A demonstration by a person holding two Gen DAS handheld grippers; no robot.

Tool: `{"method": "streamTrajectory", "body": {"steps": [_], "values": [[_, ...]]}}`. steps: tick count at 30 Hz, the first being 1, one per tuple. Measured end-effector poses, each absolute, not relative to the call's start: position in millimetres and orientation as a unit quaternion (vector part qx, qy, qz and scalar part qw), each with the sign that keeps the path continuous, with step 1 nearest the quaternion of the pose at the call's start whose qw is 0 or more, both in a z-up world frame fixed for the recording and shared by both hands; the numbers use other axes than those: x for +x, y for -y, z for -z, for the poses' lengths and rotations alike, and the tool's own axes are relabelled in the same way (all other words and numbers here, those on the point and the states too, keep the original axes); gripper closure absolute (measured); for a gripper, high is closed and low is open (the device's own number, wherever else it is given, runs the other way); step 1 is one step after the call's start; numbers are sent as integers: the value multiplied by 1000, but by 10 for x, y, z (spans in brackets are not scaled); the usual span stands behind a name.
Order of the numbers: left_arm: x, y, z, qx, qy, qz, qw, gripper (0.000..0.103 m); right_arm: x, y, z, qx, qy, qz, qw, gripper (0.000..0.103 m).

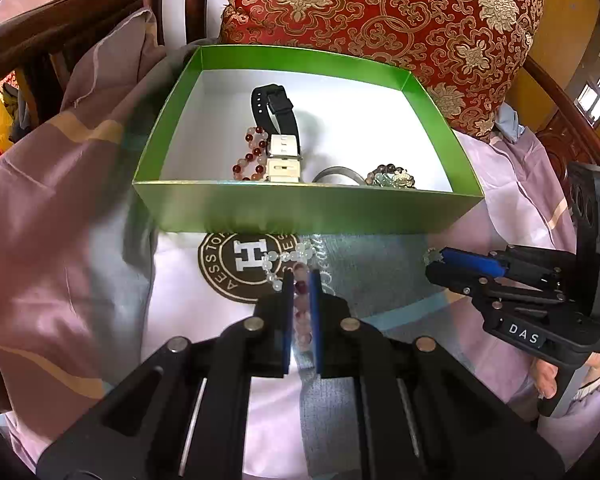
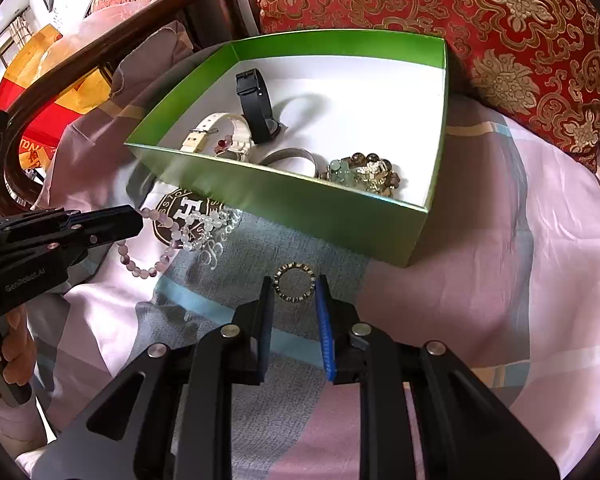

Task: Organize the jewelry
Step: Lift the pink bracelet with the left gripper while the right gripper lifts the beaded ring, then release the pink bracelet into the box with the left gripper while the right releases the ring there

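Note:
My left gripper is shut on a bracelet of pale and purple beads. The right wrist view shows that bracelet hanging from the left gripper over a white pouch. A small gold, stone-set ring sits pinched between the fingertips of my right gripper, just in front of the green box. Inside the green box lie a black watch, a white watch, a red and pink bead bracelet, a grey bangle and a green and gold bracelet.
The box rests on pink and grey bedding. A white pouch with a round brown H logo lies under the left gripper. A red and gold cushion stands behind the box. A dark wooden chair arm curves at the left.

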State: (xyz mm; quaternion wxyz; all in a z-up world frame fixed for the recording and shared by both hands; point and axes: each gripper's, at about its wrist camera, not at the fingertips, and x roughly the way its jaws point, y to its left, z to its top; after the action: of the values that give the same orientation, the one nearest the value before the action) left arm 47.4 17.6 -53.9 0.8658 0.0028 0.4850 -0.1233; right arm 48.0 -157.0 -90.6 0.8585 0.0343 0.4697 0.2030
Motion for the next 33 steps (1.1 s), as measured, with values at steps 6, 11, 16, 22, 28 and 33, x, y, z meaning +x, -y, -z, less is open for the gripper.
{"method": "streamTrajectory", "body": {"steps": [6,11,16,22,28,33], "values": [[438,-140,328,11,-461,125,878,96,409,1569,627,32,-440,-208,873,82],[494,-79,130,16,-438,137,888,96,389,1554,495,28,-426,-211,879,82],[508,7,139,21,-437,144,888,96,422,1509,575,24,-437,-211,874,82],[540,31,157,22,-438,151,886,96,496,1508,450,32,-431,-216,875,82],[762,92,-66,32,-410,159,898,96,860,1527,227,32,-417,-183,890,82],[1131,35,-102,5,-406,162,899,96,1163,1591,438,46,-442,-162,881,82]]}}
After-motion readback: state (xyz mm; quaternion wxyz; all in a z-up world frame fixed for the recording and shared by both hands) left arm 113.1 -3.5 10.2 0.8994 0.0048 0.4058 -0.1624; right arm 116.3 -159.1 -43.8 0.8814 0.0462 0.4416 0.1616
